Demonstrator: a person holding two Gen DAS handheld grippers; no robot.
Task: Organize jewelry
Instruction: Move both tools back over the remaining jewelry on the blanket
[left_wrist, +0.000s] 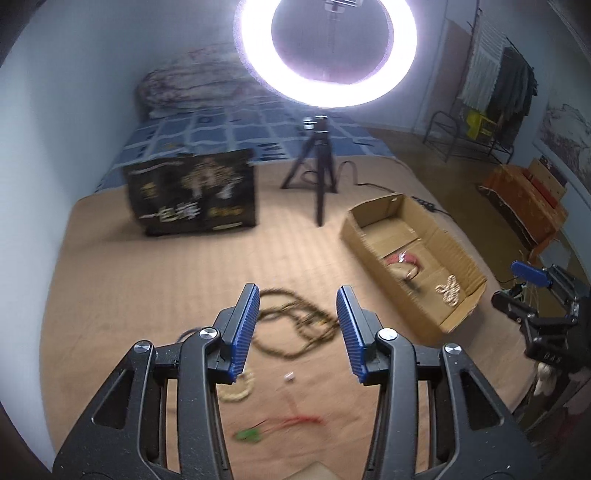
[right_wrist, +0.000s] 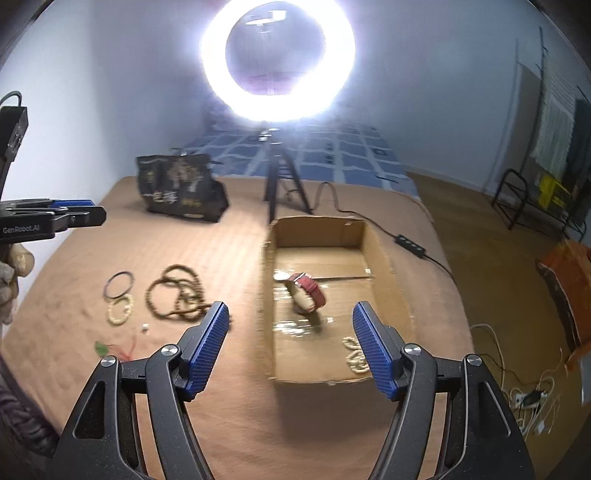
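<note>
Seen from the left wrist, the left hand-held gripper (left_wrist: 297, 325) hangs above a tan bed cover (left_wrist: 147, 280) with its blue-padded jaws parted and nothing between them; beneath the gap, blurred, lies a long strand of brown beads (left_wrist: 295, 325), and nearer the camera a pale bead bracelet (left_wrist: 240, 391), a small white bead (left_wrist: 289, 377) and a red cord with a green pendant (left_wrist: 280, 424). To the right an open cardboard box (left_wrist: 369, 236) sits on the cover, holding a red-strapped watch (left_wrist: 404, 260) and a coil of cream beads (left_wrist: 448, 290); the right hand-held gripper (left_wrist: 532, 291) shows at the frame's right edge, beside the box. Behind stand a dark printed bag (left_wrist: 192, 192) and a ring light (left_wrist: 325, 51) on a small tripod (left_wrist: 314, 166). From the right wrist, the right hand-held gripper (right_wrist: 291, 336) hovers over the near end of the cardboard box (right_wrist: 384, 258), jaws wide apart and empty; the red-strapped watch (right_wrist: 308, 291) rests mid-box and the cream beads (right_wrist: 354, 356) lie at its near right corner. Left of the box, on the bed cover (right_wrist: 221, 258), lie the brown beads (right_wrist: 181, 291), a dark thin bangle (right_wrist: 119, 284) touching the pale bead bracelet (right_wrist: 120, 312), the white bead (right_wrist: 145, 327) and the green pendant (right_wrist: 101, 348). The left hand-held gripper (right_wrist: 88, 212) enters from the left edge, well above the cover.
</note>
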